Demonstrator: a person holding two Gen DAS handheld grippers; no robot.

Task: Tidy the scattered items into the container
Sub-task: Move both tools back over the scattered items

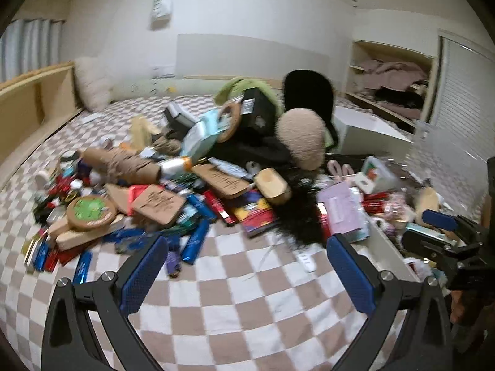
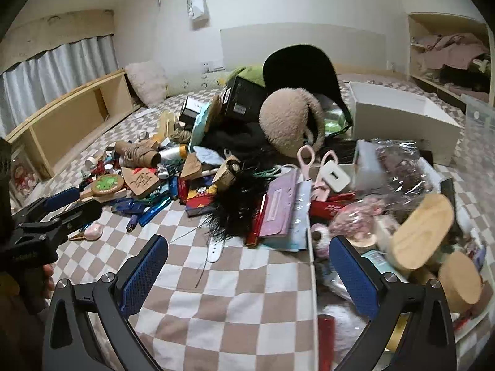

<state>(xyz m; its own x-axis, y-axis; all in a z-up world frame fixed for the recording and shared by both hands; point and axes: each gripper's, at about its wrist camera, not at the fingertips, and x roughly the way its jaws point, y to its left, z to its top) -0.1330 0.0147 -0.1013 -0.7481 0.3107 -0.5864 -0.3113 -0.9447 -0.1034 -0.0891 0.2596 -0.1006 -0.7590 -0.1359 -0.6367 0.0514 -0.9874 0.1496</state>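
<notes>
A heap of scattered items lies on the checked bed cover (image 1: pixel 235 303): blue tubes (image 1: pixel 195 241), a round green-faced wooden mirror (image 1: pixel 89 211), a black feather (image 2: pixel 235 210), a purple box (image 2: pixel 278 207) and pink scissors (image 2: pixel 309 160). The white container (image 2: pixel 311 241) at the right holds several items, among them a blurred oval wooden lid (image 2: pixel 423 232). My left gripper (image 1: pixel 247 266) is open and empty above the bare cover, short of the heap. My right gripper (image 2: pixel 249 269) is open and empty, straddling the container's left wall.
A beige plush earmuff (image 2: pixel 287 120) and a black cap (image 2: pixel 300 65) top the heap. A white box (image 2: pixel 399 114) stands behind the container. A wooden shelf (image 2: pixel 71 117) runs along the left and a closet shelf (image 2: pixel 448 49) at the right. A white strap (image 2: pixel 215 252) lies nearby.
</notes>
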